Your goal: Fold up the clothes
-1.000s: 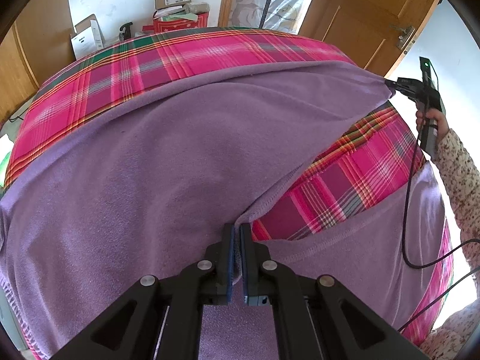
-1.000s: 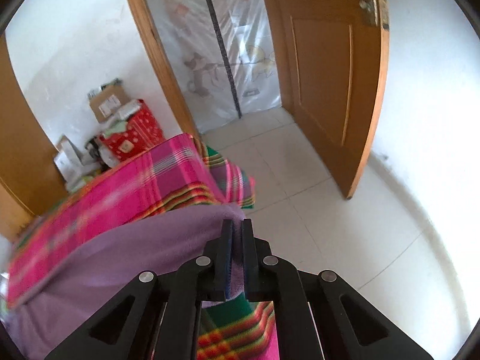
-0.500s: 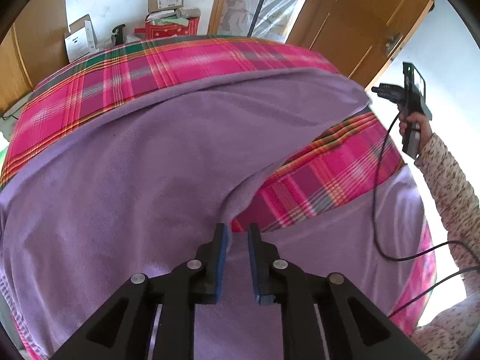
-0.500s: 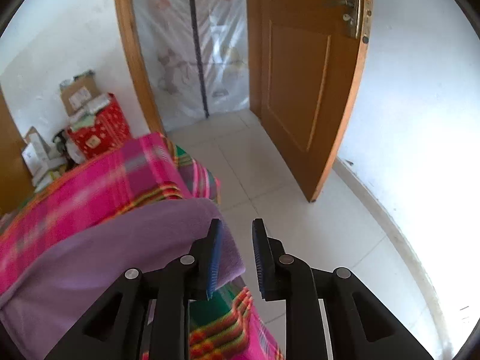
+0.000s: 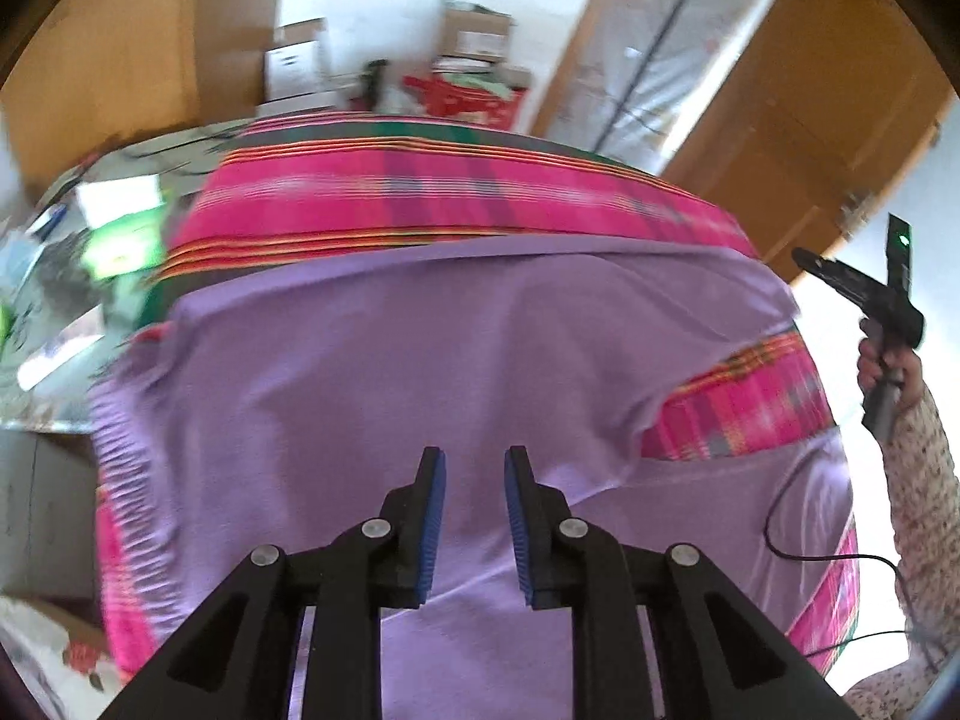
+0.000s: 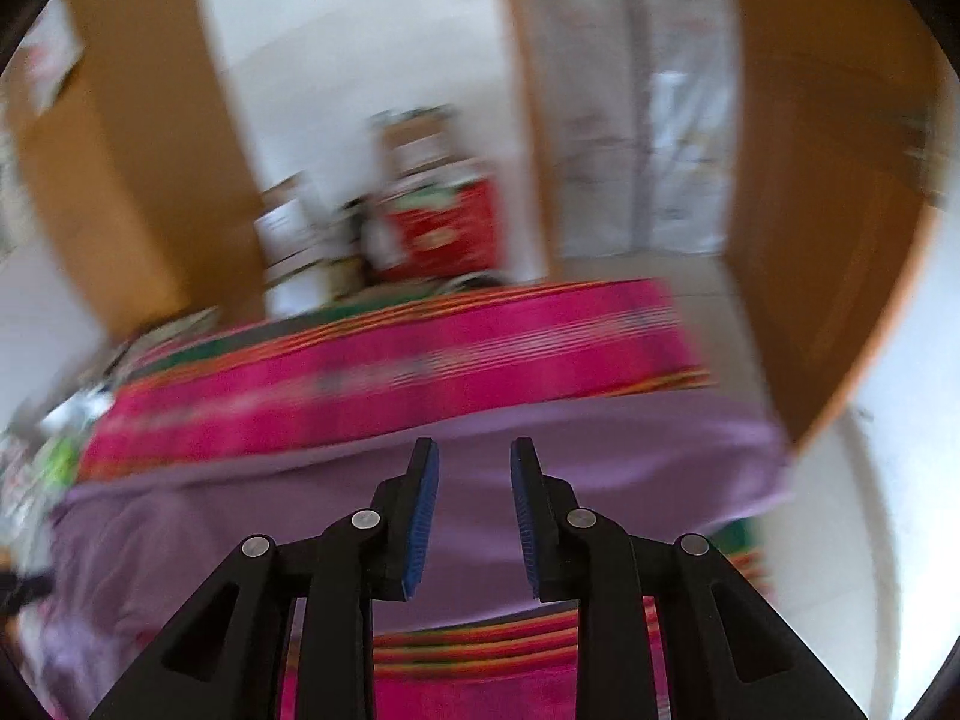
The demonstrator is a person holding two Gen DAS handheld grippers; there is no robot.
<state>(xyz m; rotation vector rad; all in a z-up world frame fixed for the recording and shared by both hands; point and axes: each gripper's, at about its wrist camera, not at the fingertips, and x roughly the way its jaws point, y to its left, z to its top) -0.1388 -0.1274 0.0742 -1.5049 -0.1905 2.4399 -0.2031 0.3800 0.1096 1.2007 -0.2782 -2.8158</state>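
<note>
purple garment (image 5: 420, 348) spread over the plaid cover (image 5: 456, 198), mid frame.
soft, light, limp cloth, best taken at a hem; left gripper (image 5: 474, 501) and right gripper (image 6: 474, 495) are held open, empty.

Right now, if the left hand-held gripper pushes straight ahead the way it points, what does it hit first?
Most likely the purple garment: the left hand-held gripper, open and empty, aims at its spread cloth, with the pink plaid cover beyond. Depth is unclear.
</note>
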